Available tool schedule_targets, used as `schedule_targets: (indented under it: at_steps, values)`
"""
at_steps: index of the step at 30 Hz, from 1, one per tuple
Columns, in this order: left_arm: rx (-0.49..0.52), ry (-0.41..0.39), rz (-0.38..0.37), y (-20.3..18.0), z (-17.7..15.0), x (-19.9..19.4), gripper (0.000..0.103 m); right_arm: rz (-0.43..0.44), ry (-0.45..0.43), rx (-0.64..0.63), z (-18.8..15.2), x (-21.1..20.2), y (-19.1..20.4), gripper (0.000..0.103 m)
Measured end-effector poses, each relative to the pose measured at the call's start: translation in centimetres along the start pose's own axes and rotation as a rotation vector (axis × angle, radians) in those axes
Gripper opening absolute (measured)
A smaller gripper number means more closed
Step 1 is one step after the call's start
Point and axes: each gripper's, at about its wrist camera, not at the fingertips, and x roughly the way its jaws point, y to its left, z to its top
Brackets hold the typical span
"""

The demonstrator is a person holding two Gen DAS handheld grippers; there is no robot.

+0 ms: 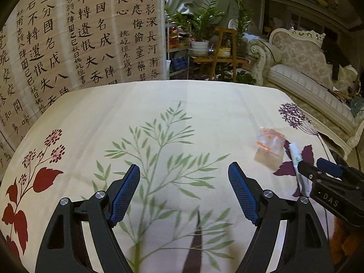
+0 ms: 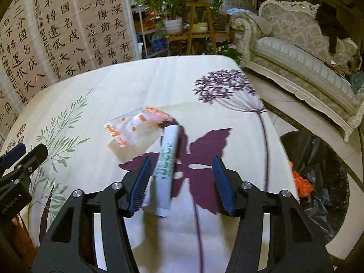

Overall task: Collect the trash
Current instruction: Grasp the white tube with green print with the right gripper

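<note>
A white tube with green print (image 2: pixel 165 170) lies on the floral tablecloth (image 2: pixel 136 86), between the fingers of my right gripper (image 2: pixel 182 179), close against its left finger; the jaws are open and not closed on it. A clear wrapper with orange print (image 2: pixel 134 129) lies just beyond the tube. In the left wrist view the wrapper (image 1: pixel 269 150) and the tube (image 1: pixel 298 159) sit at the right, with my right gripper (image 1: pixel 318 170) over the tube. My left gripper (image 1: pixel 184 191) is open and empty above the cloth.
A bin lined with a black bag (image 2: pixel 318 170), holding orange trash (image 2: pixel 301 182), stands on the floor right of the table. A pale sofa (image 2: pixel 307 52), potted plants on a wooden stand (image 2: pixel 195 22) and a calligraphy screen (image 2: pixel 56 34) lie beyond the table.
</note>
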Motion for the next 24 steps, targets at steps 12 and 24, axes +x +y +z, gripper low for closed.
schedule_targets:
  at_steps: [12,24]
  values:
    - [0.009,0.013,-0.051,-0.8,0.5,0.8,0.078,-0.015,0.012,0.000,0.7,0.5,-0.4,0.018]
    - [0.093,0.025,-0.132,-6.4,2.1,2.5,0.078,-0.047,-0.018,0.067,1.9,0.5,-4.9,0.018]
